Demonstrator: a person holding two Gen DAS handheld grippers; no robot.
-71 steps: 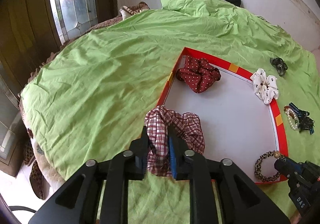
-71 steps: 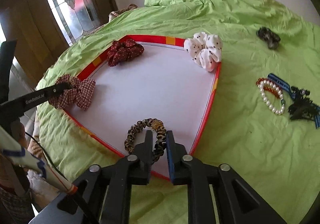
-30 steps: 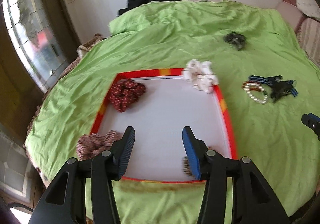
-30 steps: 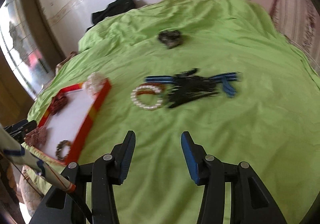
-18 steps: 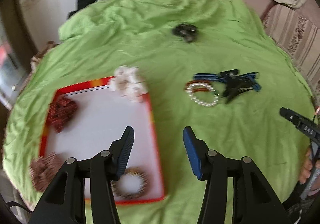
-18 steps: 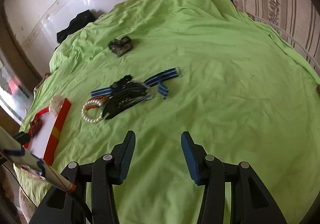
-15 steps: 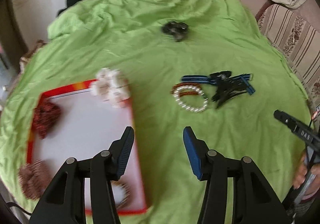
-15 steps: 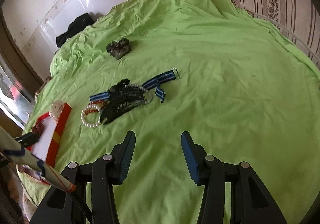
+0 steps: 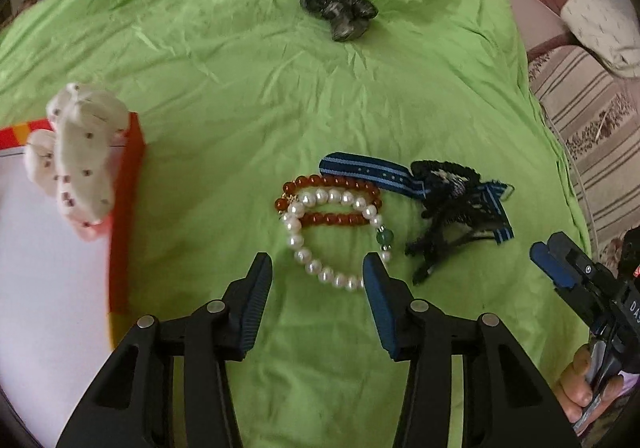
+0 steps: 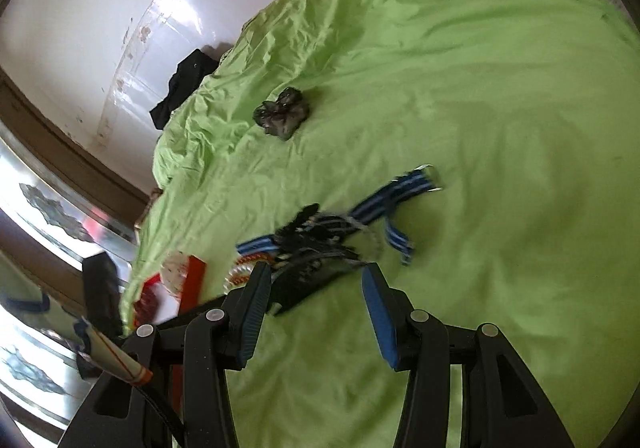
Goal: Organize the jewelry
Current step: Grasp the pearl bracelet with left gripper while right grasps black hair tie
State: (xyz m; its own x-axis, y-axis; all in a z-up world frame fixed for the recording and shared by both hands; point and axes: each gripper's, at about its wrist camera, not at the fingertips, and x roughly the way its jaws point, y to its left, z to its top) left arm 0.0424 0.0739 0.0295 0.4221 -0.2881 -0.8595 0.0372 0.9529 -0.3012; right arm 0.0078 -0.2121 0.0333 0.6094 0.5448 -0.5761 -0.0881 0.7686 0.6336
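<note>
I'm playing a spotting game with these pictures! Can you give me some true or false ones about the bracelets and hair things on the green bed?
1. The pearl bracelet lies on the green sheet. True.
2. The left tongs are squeezing the pearl bracelet. False: they are open and hold nothing.
3. The white dotted scrunchie sits on the red tray edge. True.
4. The dark scrunchie is inside the tray. False: it lies alone on the sheet.
5. The right tongs hold the blue striped band. False: they are open, empty.

White letters "DA", cut off at the frame edge, stand on the right gripper [image 9: 560, 268].
</note>
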